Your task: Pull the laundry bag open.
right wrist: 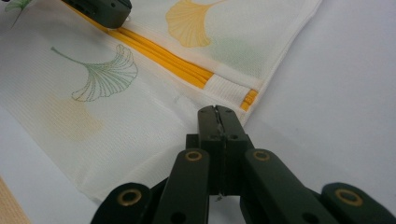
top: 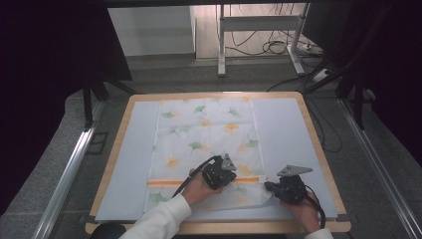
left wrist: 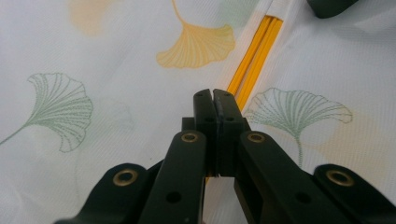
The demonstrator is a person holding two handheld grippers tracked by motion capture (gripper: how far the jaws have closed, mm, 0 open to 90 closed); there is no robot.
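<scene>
Grey-matted table (top: 283,129): the right gripper (right wrist: 218,112) seemingly pinches the ginkgo-print cloth's (top: 206,139) near right edge; the left gripper (left wrist: 214,95), jaws together, presses by its orange stripe (left wrist: 252,60).

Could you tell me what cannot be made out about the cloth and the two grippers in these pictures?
- Left gripper, left gripper view: jaws shut over the cloth; whether fabric is pinched is hidden by the jaws.
- Right gripper, right gripper view: jaws shut at the cloth's edge; a grip cannot be told.
- High view: the cloth's near edge is partly covered by the hands.
</scene>
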